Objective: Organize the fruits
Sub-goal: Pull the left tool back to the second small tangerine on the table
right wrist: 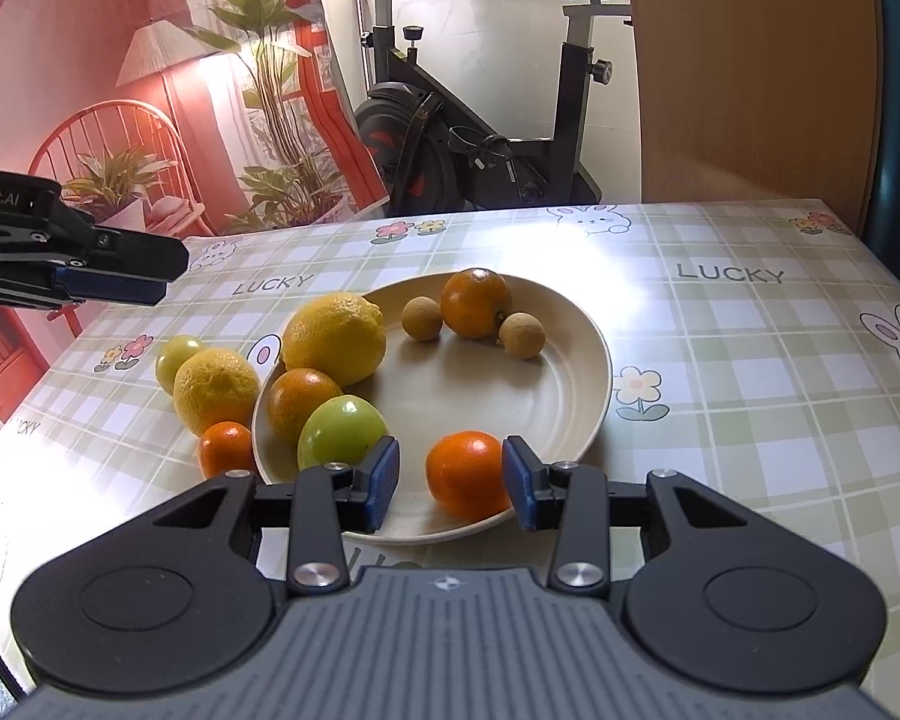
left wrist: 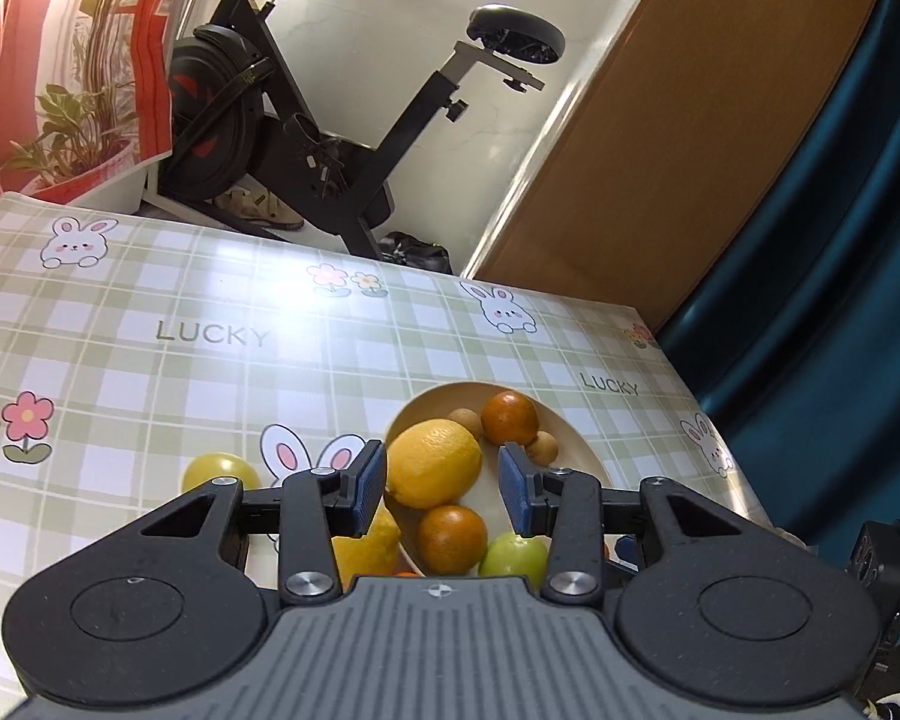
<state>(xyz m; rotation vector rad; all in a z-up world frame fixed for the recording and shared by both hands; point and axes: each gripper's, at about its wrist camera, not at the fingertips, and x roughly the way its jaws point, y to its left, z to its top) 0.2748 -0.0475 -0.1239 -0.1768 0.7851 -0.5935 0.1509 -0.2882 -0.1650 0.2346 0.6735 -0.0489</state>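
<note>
Through the left wrist camera I see my left gripper (left wrist: 441, 489) hanging above the table (left wrist: 150, 312) with its jaws spread and nothing between the pads; the big lemon (left wrist: 433, 463) on the plate (left wrist: 576, 438) only appears in the gap because it lies beyond and below. Past it sit an orange (left wrist: 509, 417) and two small brown round fruits, nearer me another orange (left wrist: 452, 540) and a green fruit (left wrist: 513, 553), and off the plate to the left a yellow-green fruit (left wrist: 219, 471) rests on the cloth. From the right wrist camera, my right gripper (right wrist: 450, 483) is low at the near rim of the plate (right wrist: 570, 420), jaws parted with a small orange (right wrist: 465, 471) between them; the right pad looks just beside or touching its skin, the left pad stands clear, so I judge it unpinched. Three fruits are left outside the plate on its left: a second lemon (right wrist: 216, 390), the yellow-green one (right wrist: 177, 360) and a small orange (right wrist: 225, 447). The left gripper (right wrist: 120, 285) shows at the left edge, raised above that group. My worry is that round fruit rolls: a one-sided nudge could push the small orange across the plate, and dropping in the remaining fruits on the crowded left side could knock the large lemon over the rim.
</note>
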